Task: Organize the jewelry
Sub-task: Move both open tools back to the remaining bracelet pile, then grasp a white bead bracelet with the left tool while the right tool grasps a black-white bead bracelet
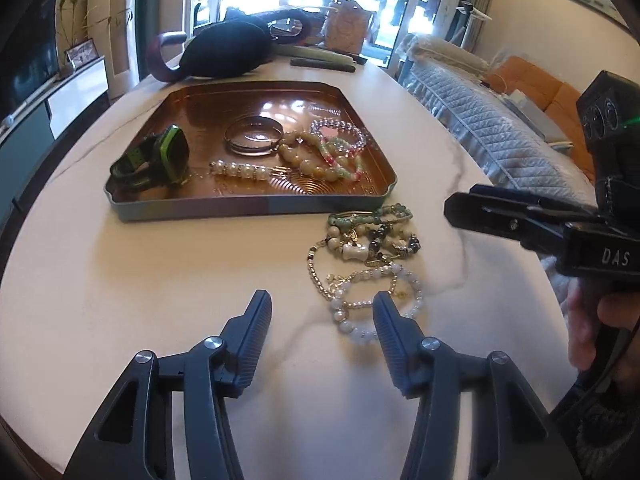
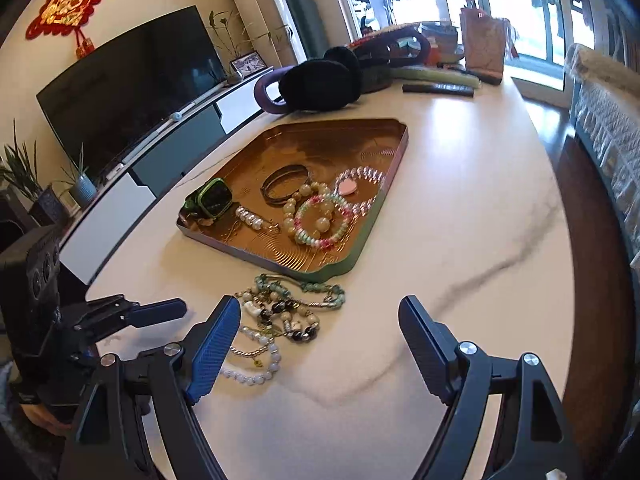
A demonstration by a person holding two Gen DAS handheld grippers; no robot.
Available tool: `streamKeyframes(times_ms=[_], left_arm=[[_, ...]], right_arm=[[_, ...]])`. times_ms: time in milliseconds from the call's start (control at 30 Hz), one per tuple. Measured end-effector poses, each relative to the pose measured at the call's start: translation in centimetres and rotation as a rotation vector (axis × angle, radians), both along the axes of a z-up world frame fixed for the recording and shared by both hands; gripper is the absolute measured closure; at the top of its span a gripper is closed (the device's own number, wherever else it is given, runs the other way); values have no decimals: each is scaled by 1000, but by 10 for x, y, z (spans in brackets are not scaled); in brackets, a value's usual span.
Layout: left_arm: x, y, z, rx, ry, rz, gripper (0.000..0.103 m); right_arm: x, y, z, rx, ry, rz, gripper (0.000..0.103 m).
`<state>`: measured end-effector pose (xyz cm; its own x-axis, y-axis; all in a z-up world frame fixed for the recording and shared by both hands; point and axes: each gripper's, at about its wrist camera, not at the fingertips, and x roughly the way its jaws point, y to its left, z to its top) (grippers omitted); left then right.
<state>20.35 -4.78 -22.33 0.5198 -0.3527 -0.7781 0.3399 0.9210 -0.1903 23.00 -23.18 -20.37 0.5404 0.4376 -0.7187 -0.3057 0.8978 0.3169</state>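
Observation:
A copper tray (image 1: 200, 104) (image 2: 328, 136) on the white marble table holds a green watch (image 1: 160, 158) (image 2: 210, 198), a metal bangle (image 1: 253, 136) (image 2: 285, 182) and several bead bracelets (image 1: 340, 152) (image 2: 320, 220). A tangled pile of bracelets (image 1: 372, 256) (image 2: 280, 316) lies on the table in front of the tray. My left gripper (image 1: 320, 304) is open and empty, just before the pile, its right finger over a white bead bracelet (image 1: 376, 300). My right gripper (image 2: 320, 312) is open and empty, the pile lying between and beyond its fingers. It also shows at the right of the left wrist view (image 1: 480, 208).
A black cushion (image 1: 228, 48) (image 2: 320, 80) with a purple ring, a remote (image 2: 438, 89) and a bag (image 2: 482, 46) lie at the table's far end. A TV (image 2: 132, 92) stands left. A quilted sofa (image 1: 480, 120) is right of the table.

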Motion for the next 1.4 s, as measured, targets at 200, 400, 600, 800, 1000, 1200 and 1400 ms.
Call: streamKeyframes(times_ms=[200, 400, 600, 800, 1000, 1200, 1400], left_arm=[[0, -12, -6, 99, -41, -37, 87], [3, -4, -4, 66, -11, -40, 97], [-3, 5, 15, 55, -60, -46, 97], [-5, 14, 15, 106, -64, -36, 97], [3, 44, 15, 154, -45, 73, 97], [4, 43, 8, 174, -21, 77, 96], [12, 42, -3, 183, 34, 89, 87]], right_arm=[[-10, 21, -7, -93, -24, 45, 46], [1, 22, -22, -89, 30, 32, 67], [-2, 49, -28, -278, -45, 87, 73], [-2, 46, -25, -276, -37, 100, 87], [-2, 18, -8, -230, -77, 15, 87], [-7, 13, 9, -195, -130, 10, 102], [-3, 21, -5, -212, -79, 53, 90]])
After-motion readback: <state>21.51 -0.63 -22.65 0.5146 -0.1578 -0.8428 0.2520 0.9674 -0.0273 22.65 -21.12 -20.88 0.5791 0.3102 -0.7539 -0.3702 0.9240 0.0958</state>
